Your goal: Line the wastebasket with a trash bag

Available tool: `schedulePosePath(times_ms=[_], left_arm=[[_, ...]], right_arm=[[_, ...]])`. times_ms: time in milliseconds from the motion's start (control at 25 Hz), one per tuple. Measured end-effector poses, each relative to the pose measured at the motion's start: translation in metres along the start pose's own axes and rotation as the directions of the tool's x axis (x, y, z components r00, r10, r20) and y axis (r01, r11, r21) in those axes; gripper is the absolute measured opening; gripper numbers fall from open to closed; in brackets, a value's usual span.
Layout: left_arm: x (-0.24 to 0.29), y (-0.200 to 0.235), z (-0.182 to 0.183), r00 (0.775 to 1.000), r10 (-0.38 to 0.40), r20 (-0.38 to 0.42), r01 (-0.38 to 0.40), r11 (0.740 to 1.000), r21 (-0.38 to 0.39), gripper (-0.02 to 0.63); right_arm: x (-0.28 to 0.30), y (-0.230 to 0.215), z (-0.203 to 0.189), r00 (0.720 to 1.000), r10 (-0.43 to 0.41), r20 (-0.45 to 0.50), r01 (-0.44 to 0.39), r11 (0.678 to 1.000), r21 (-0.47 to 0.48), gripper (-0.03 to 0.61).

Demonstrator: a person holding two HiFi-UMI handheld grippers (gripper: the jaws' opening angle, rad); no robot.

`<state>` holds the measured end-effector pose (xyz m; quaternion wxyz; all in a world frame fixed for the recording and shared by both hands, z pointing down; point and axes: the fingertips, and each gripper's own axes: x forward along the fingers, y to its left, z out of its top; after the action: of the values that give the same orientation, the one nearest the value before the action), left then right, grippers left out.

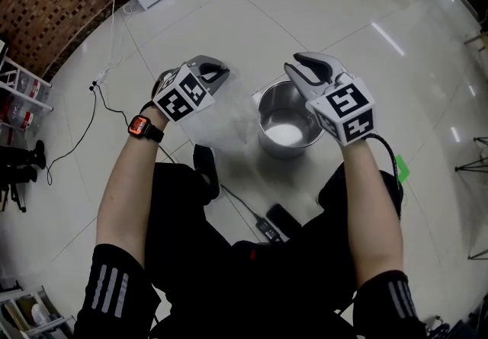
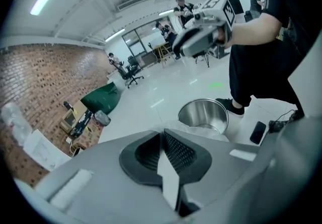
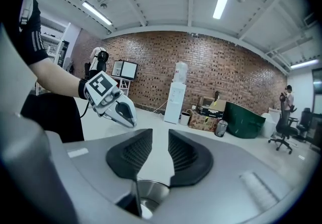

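A steel wastebasket (image 1: 286, 128) stands on the white floor in front of the person's knees, with something white at its bottom. My left gripper (image 1: 219, 71) hovers to its left, shut on a thin translucent trash bag (image 1: 229, 120) that hangs as a haze down toward the rim. In the left gripper view a strip of white film (image 2: 168, 180) is pinched between the jaws of the left gripper (image 2: 162, 135), above the wastebasket (image 2: 204, 115). My right gripper (image 1: 296, 65) floats over the basket's far rim. The right gripper (image 3: 160, 135) has its jaws apart, with only floor and wastebasket (image 3: 151, 195) showing through the gap.
A black phone (image 1: 282, 217) and a cable (image 1: 244, 212) lie on the floor near the person's shoe (image 1: 206, 170). A green mark (image 1: 402, 170) is at the right. A shelf (image 1: 19, 94) stands at the left, and a water dispenser (image 3: 176, 99) by the brick wall.
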<state>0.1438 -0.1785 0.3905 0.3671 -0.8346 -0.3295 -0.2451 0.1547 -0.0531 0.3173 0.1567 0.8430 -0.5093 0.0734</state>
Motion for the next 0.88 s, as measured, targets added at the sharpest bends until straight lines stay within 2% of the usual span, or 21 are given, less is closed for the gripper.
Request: schedulePosePath(times_ms=[200, 280, 320, 400, 480, 680, 760, 800, 880], left_arm=[[-0.023, 0.021, 0.060, 0.991, 0.056, 0.119, -0.059, 0.998, 0.027, -0.006], [-0.030, 0.030, 0.082, 0.983, 0.078, 0.167, -0.085, 0.996, 0.038, -0.006], [-0.034, 0.034, 0.093, 0.978, 0.089, 0.189, -0.098, 0.994, 0.039, -0.006], [-0.037, 0.040, 0.112, 0.969, 0.106, 0.222, -0.119, 0.992, 0.047, -0.006], [-0.035, 0.042, 0.126, 0.965, 0.115, 0.237, -0.134, 0.989, 0.062, -0.006], [-0.022, 0.037, 0.152, 0.950, 0.121, 0.287, -0.149, 0.986, 0.079, -0.006], [-0.017, 0.034, 0.161, 0.943, 0.120, 0.310, -0.152, 0.985, 0.081, -0.006], [-0.014, 0.032, 0.165, 0.941, 0.117, 0.319, -0.150, 0.986, 0.079, -0.006], [-0.008, 0.029, 0.169, 0.939, 0.114, 0.325, -0.146, 0.986, 0.076, -0.006]], right_arm=[[-0.009, -0.006, 0.000, 1.000, 0.009, 0.017, -0.010, 1.000, 0.019, 0.112], [-0.009, 0.001, -0.006, 0.997, 0.076, 0.007, -0.076, 0.995, 0.061, 0.122], [-0.008, 0.008, -0.012, 0.992, 0.128, -0.006, -0.126, 0.988, 0.092, 0.148], [-0.006, 0.024, -0.026, 0.969, 0.242, -0.044, -0.233, 0.960, 0.158, 0.196], [-0.003, 0.037, -0.044, 0.941, 0.328, -0.087, -0.305, 0.930, 0.204, 0.223], [0.002, 0.057, -0.096, 0.875, 0.448, -0.185, -0.389, 0.877, 0.281, 0.234], [0.004, 0.058, -0.116, 0.869, 0.436, -0.234, -0.376, 0.889, 0.259, 0.173], [0.005, 0.056, -0.123, 0.875, 0.415, -0.251, -0.356, 0.901, 0.247, 0.106], [0.005, 0.047, -0.132, 0.890, 0.366, -0.273, -0.309, 0.923, 0.229, 0.013]])
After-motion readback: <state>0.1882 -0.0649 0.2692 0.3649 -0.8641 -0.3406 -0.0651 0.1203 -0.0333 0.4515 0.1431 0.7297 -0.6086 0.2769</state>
